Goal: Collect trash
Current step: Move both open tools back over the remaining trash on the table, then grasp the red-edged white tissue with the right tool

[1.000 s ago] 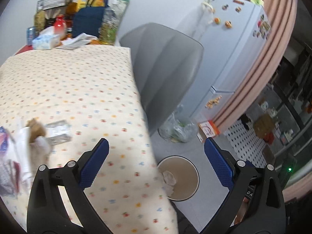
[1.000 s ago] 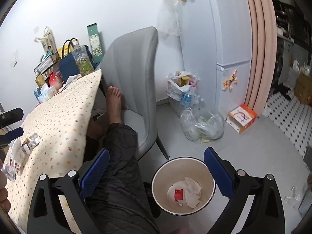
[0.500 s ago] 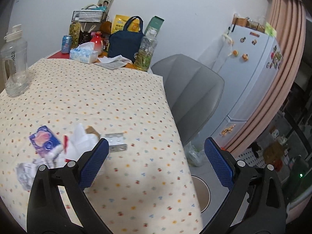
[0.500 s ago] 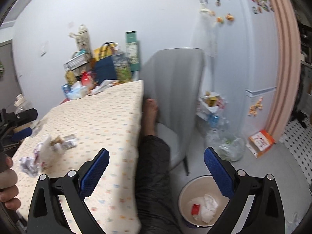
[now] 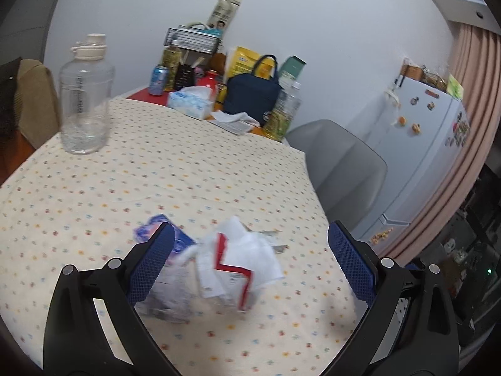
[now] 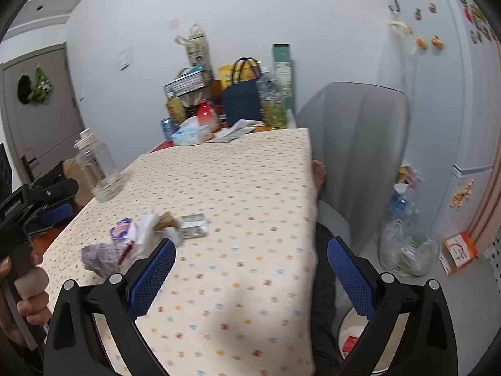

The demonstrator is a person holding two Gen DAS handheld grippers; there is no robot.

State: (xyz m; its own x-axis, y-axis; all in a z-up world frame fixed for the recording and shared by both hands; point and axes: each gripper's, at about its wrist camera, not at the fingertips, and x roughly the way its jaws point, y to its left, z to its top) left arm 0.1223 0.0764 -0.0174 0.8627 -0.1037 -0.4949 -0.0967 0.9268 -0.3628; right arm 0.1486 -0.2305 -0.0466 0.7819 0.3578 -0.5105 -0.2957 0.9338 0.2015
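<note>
Several crumpled white, red-striped and purple wrappers [image 5: 225,266] sit heaped between the left tongs' [image 5: 250,260] spread, empty fingers.

- A home's kitchen-dining corner: a white fridge [image 6: 444,72] covered in magnets (boxes stacked on top).
- The surface [image 5: 175,169] wears a dotted tablecloth, with a grey chair [image 6: 353,144] beside it.
- Tissue box [image 5: 191,103], lunch bag [image 5: 252,94] and drink can [image 5: 158,80] crowd the far end.

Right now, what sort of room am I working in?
Likely a small home kitchen-dining corner: a fridge with magnets, a table in a dotted cloth crowded with bottles and a tissue box, and a grey chair.
</note>
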